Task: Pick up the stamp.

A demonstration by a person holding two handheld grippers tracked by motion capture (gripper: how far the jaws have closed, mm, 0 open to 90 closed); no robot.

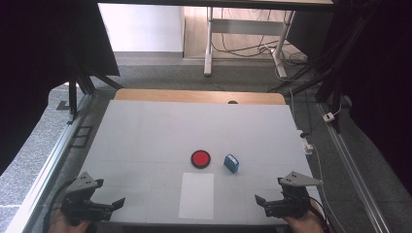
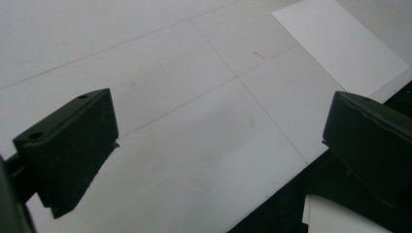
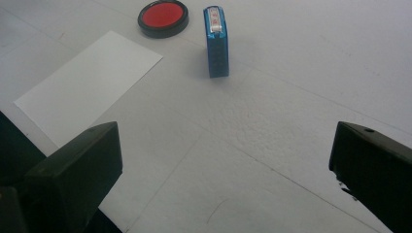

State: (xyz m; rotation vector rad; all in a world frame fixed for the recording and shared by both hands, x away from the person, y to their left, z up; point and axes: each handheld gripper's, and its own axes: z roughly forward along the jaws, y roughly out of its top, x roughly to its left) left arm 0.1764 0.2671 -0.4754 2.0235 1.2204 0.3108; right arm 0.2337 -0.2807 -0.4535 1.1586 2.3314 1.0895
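1. Stamp (image 1: 231, 163) – centre-right of the high view, beside the red ink pad (image 1: 200, 158), above the paper (image 1: 197, 195).
2. Looks light, rigid, smooth plastic – grip its flat long sides.
3. Left gripper (image 1: 116, 203) and right gripper (image 1: 259, 201) both spread, empty.

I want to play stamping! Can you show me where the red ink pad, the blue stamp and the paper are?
red ink pad (image 1: 200, 158), high view, on its red middle.
blue stamp (image 3: 217, 46), right gripper view, on its blue side.
sheet of paper (image 1: 197, 195), high view, on its middle.
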